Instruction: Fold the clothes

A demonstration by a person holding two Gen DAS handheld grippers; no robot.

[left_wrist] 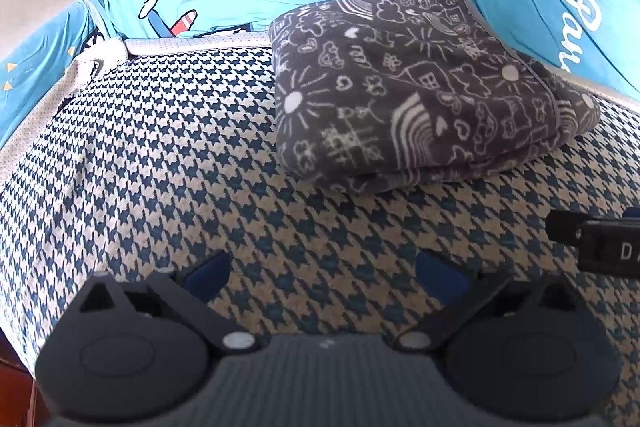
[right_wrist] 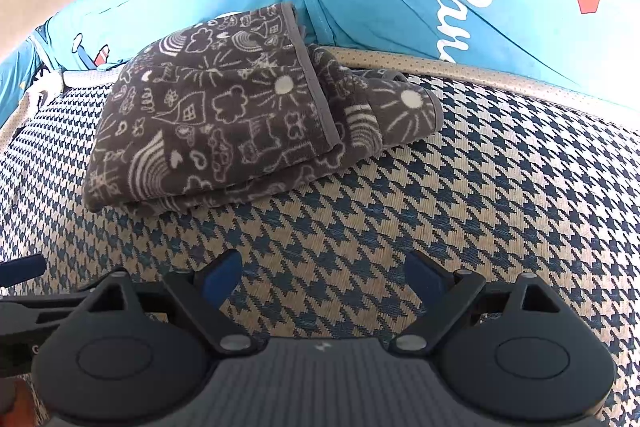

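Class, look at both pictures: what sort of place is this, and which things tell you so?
Probably a home, on a bed or cot: a houndstooth mattress cover, blue padded bumpers along its edges, and a folded grey blanket lying on it.

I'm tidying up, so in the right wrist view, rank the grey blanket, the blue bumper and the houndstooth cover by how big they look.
1. Houndstooth cover, fills most of the frame, partly because it is nearest.
2. Blue bumper, a long band across the back.
3. Grey blanket, folded, smallest.
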